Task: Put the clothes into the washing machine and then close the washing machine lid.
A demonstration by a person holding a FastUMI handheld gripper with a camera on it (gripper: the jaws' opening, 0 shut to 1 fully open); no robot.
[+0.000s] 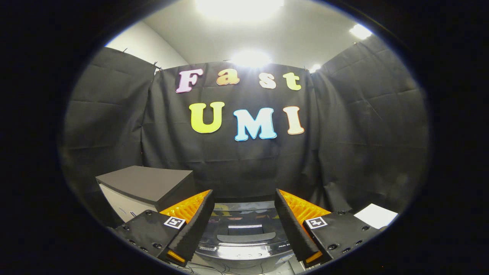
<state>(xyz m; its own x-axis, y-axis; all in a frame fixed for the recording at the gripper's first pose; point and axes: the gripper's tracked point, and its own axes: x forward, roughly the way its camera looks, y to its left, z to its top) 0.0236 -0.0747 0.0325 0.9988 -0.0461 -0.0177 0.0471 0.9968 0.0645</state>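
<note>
The washing machine [244, 236] sat low and straight ahead, seen between the two fingers and just beyond them, its glossy dark lid [244, 223] lying flat and closed, with a handle recess running crosswise to the fingers. Its control panel edge faced the camera, so the machine's front pointed back toward the gripper. The gripper [244, 225] had its jaws spread wide apart, holding nothing, one finger to each side of the lid. To the left of the machine stood a box-like cabinet [147, 187] with a dark top. To the right, beyond the right finger, lay a white sheet [376, 215]. Black cloth walled the booth behind.
</note>
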